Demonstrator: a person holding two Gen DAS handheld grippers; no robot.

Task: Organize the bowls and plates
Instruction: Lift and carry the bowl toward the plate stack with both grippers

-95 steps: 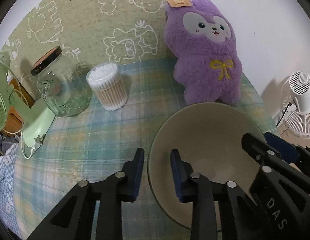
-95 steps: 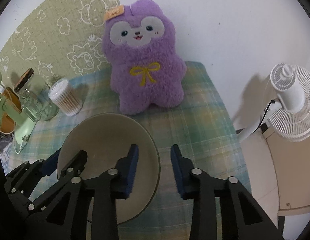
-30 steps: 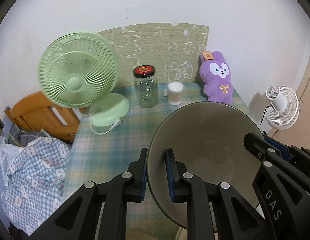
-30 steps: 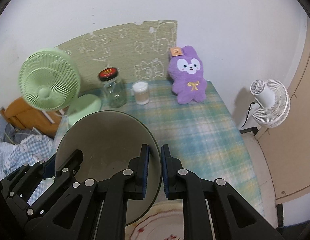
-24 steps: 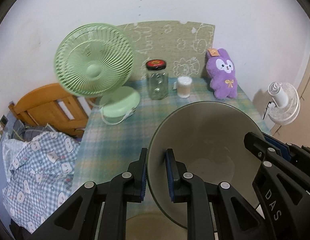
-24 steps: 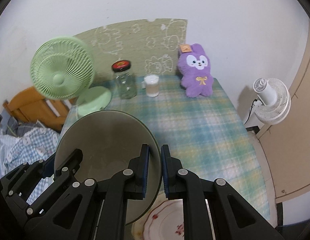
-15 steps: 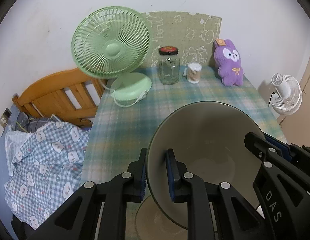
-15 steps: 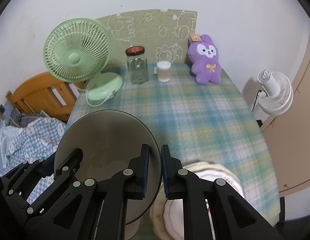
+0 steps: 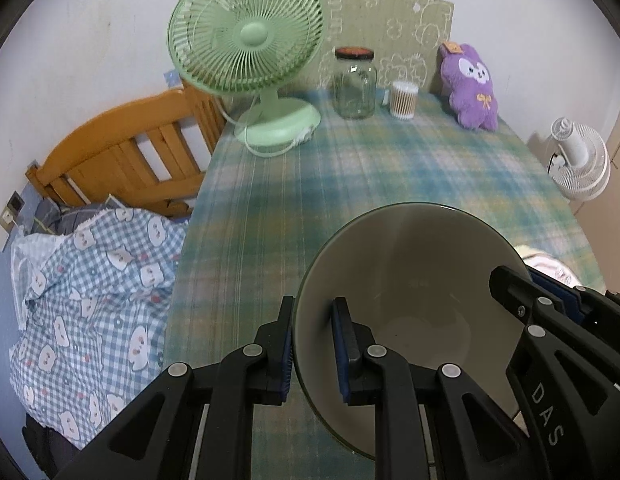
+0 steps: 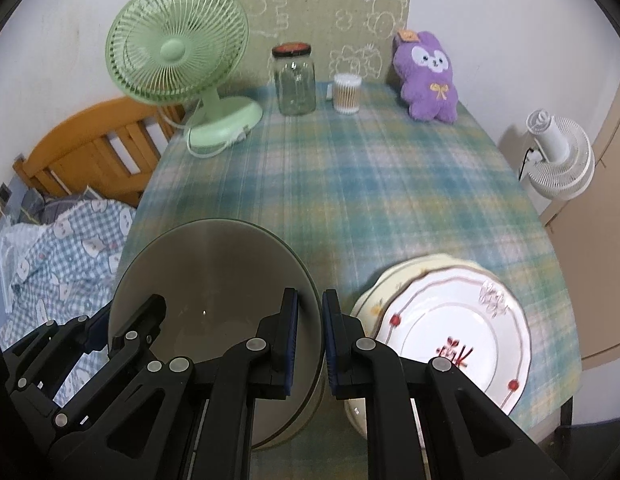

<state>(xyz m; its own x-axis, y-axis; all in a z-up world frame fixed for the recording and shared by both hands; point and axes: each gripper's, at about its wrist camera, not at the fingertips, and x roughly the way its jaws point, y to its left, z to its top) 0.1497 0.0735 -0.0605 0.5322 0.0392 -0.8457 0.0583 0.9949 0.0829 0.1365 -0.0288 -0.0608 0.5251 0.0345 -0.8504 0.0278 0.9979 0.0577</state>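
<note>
1. Two grippers carry one bowl between them: the left gripper (image 9: 312, 344) pinches the bowl's left rim, one pad outside and one inside, while the right gripper (image 10: 310, 336) clamps the opposite rim the same way, jaws nearly pressed together on the thin wall.

2. Held clear of the cloth, the bowl (image 10: 213, 280) hangs over the near edge of the table (image 10: 350, 184), tilted toward the cameras so that its inside shows.

3. Wide and shallow, the bowl is a plain grey-olive, smooth and glossy with a small glint near its flat bottom, empty and apparently clean; it looks like glazed ceramic or melamine, though which cannot be told.

4. Just right of the bowl, a stack of plates (image 10: 450, 328) lies on the near right of the plaid cloth: a white scalloped plate with red marks on top, a cream one showing beneath it.

5. Below the bowl, a pale rounded edge shows in the right wrist view; it may be another dish, but it is too hidden to say.

6. Judged from this, the plates appear gathered and the bowl is mid-transfer, not yet set down; placing it beside or onto its matching ware remains.

7. Farther back stand a green fan (image 9: 249, 40), a glass jar (image 9: 354, 82), a cotton-swab tub (image 9: 404, 100) and a purple plush toy (image 9: 472, 88).
</note>
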